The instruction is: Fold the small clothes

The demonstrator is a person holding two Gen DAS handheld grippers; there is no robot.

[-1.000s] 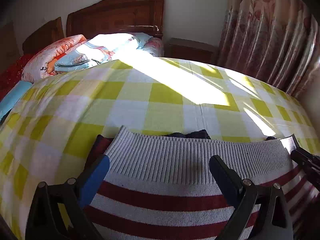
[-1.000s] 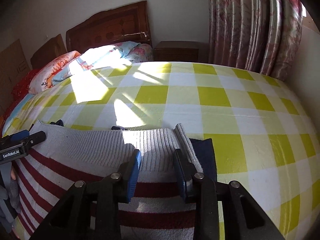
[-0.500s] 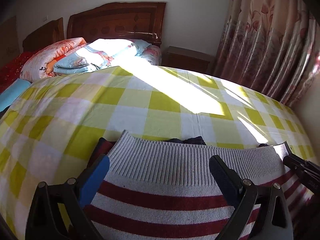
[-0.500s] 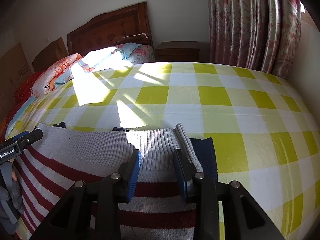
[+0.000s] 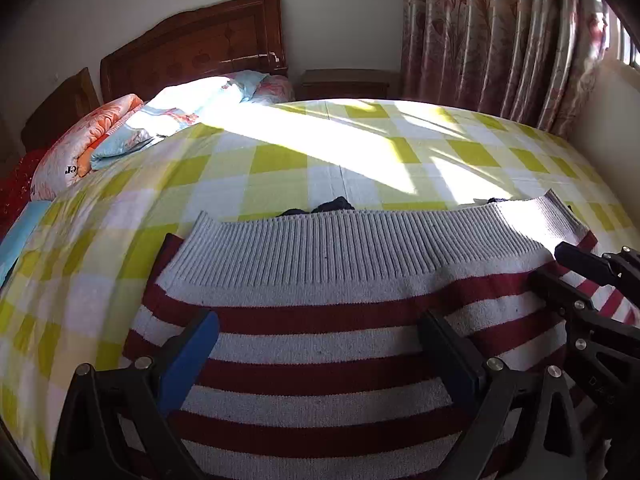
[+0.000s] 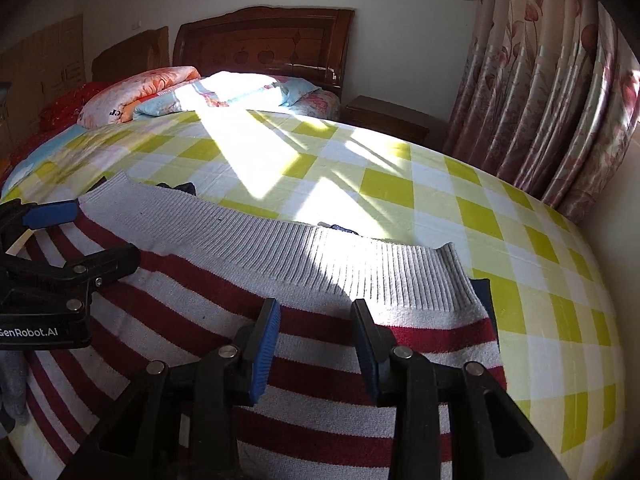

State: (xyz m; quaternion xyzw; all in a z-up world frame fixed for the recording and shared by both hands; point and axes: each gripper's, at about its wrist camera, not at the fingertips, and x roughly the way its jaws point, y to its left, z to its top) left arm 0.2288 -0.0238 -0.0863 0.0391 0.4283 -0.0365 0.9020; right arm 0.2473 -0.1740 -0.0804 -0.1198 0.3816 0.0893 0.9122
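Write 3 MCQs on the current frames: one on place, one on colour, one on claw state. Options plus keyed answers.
1. Where does the striped sweater lie?
A. on the checked bedspread
B. on the nightstand
C. on the pillows

2. What colour is the sweater's ribbed hem?
A. navy
B. light grey
C. yellow

3. How does the left claw stand?
A. shut on the hem
B. shut on a sleeve
C. open, above the stripes

Answers:
1. A: yellow and white checks show around the sweater on three sides.
2. B: the ribbed band is plain grey above the red and white stripes.
3. C: its fingers stand wide apart with nothing between them. The right claw is open too, with a narrower gap.
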